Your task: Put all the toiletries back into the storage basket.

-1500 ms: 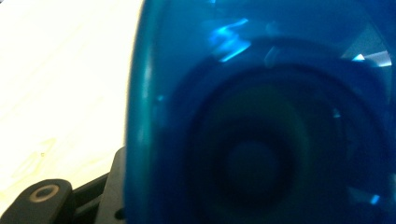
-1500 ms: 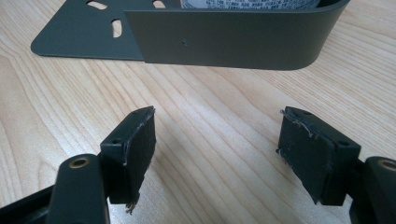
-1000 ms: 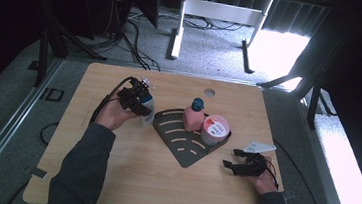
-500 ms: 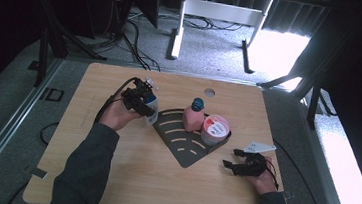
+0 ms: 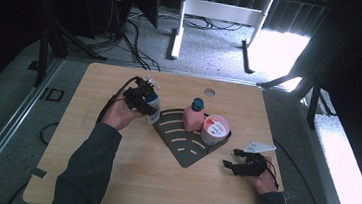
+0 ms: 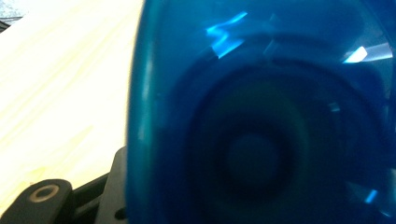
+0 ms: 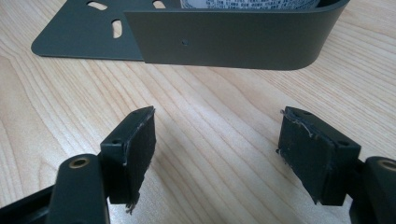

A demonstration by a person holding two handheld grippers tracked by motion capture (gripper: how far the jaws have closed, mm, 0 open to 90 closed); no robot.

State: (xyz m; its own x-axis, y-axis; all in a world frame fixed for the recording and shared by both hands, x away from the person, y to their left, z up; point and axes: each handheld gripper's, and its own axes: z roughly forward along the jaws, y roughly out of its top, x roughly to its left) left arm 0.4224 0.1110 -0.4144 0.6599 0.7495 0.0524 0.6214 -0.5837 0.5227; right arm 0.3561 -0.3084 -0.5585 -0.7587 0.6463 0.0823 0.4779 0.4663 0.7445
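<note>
My left gripper [image 5: 142, 101] is shut on a blue-topped bottle [image 5: 152, 111] and holds it just off the left edge of the dark fan-shaped tray [image 5: 184, 151]. Up close, the bottle's translucent blue end [image 6: 261, 116] sits right in front of the left gripper view's camera, above the wooden table [image 6: 56, 93]. In the tray stand a pink bottle with a teal cap [image 5: 193, 117] and a round tub with a red and white lid [image 5: 215, 129]. My right gripper [image 5: 229, 165] lies open on the table right of the tray, its pads [image 7: 135, 149] apart with nothing between them, facing the tray's wall [image 7: 233, 42].
The wooden table has a round hole [image 5: 209, 91] near its far edge. Bare wood lies in front of the tray and at the left. Cables and metal stand legs are on the floor beyond the table.
My left gripper has edged slightly to the right with the bottle, closer to the tray. The right gripper has not moved.
</note>
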